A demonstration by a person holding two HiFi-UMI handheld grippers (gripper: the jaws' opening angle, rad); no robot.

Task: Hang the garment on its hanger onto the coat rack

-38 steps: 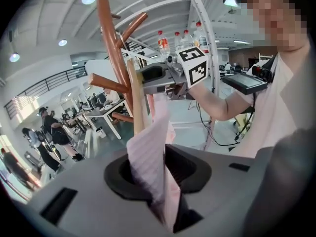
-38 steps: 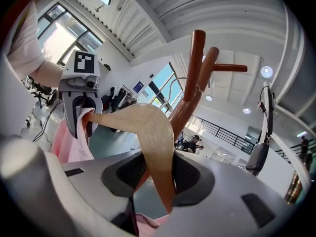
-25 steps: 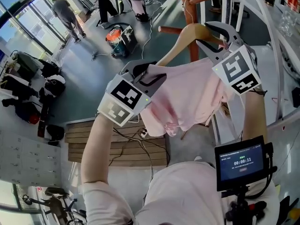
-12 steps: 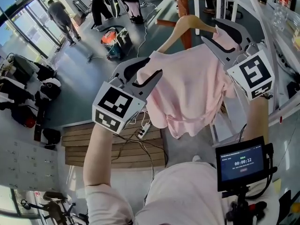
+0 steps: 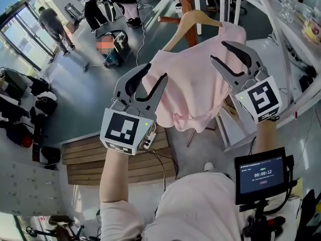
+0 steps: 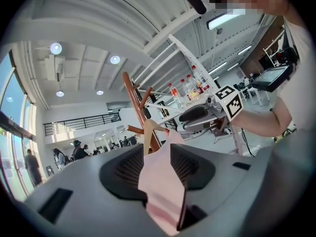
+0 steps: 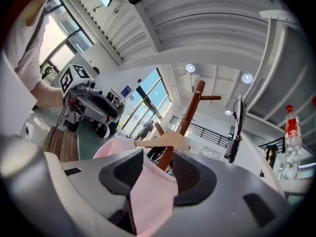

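The pale pink fabric garment [image 5: 193,87] hangs on a light wooden hanger [image 5: 193,18] at the far middle of the scene, right up against the reddish-brown wooden coat rack [image 7: 191,107]. From the head view the hanger's long axis runs left to right, tilted so the right shoulder sits a little farther away. Its hook is hidden, so I cannot tell whether it is over a peg.

The left claw [image 5: 156,72] is at the garment's left shoulder and the right claw [image 5: 219,51] at the right shoulder, each about equally near. Both are released: the jaws stand apart, and each gripper view shows a fold of pink cloth lying loose in the gap, not pinched.

Since neither claw clenches anything, the rack probably bears the hanger already. The garment lies straight ahead of both claws, on the far side. The move to come looks like a pull back toward the near side, along the jaws. Any sideways drift could snag the cloth and drag the hanger along its own axis off the rack.
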